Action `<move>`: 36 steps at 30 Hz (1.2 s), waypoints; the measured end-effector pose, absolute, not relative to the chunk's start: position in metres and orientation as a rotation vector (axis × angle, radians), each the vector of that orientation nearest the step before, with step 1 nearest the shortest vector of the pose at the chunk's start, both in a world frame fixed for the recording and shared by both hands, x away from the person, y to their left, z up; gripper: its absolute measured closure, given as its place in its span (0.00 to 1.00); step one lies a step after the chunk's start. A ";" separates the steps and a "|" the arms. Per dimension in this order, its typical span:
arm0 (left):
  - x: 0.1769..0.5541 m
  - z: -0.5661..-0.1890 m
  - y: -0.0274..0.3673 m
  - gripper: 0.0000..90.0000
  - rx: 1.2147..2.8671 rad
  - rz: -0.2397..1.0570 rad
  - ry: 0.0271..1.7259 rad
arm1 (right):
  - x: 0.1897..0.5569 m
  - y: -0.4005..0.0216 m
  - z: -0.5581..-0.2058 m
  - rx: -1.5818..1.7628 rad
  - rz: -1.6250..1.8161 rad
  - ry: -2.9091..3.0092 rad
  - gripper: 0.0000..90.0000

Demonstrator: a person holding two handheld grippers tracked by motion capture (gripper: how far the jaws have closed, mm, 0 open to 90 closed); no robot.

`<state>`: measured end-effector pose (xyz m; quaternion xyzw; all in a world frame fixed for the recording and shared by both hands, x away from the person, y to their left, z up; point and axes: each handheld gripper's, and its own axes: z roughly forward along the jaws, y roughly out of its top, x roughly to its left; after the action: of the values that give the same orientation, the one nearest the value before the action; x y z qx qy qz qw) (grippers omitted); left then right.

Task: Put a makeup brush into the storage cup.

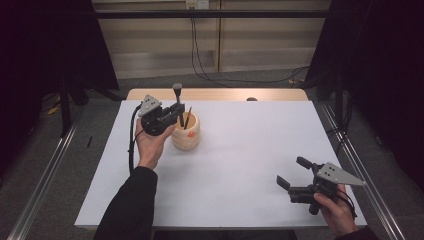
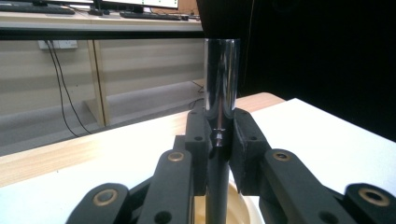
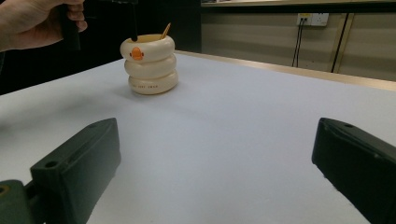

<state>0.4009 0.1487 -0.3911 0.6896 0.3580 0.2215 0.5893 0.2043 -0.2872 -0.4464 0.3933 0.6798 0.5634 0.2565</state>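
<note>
Left tongs (image 1: 178, 111) clamped on upright brush (image 1: 177, 95), its lower end hidden inside cream holder (image 1: 186, 134), right tongs (image 1: 295, 172) agape, empty

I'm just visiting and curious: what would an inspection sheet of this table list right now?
Surface: white table, wooden strip at far edge.
Job's things: cream ringed holder with orange mark; dark shiny-ended brush upright above it; a thin stick inside.
Clutter: small dark thing at far edge.
Tools: left tool shut on brush; right tool open, nothing between its jaws, near right corner.
Cables: black cable from left tool; wall cables.
Surroundings: grey floor, dark curtains, wall sockets.
</note>
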 end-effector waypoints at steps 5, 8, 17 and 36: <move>0.400 -0.399 0.150 0.88 1.621 0.522 0.849 | 0.204 -0.286 -0.447 1.078 1.532 1.843 0.01; 0.400 -0.403 0.153 0.88 1.605 0.507 0.855 | 0.205 -0.287 -0.447 1.071 1.523 1.848 0.01; 0.400 -0.413 0.154 0.88 1.612 0.496 0.862 | 0.205 -0.286 -0.447 1.080 1.521 1.848 0.01; 0.400 -0.426 0.152 0.87 1.632 0.492 0.884 | 0.205 -0.286 -0.448 1.082 1.519 1.856 0.01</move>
<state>0.4002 0.1522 -0.4264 0.6961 0.3773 0.2097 0.5736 0.2045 -0.2856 -0.4476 0.3978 0.6826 0.5587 0.2523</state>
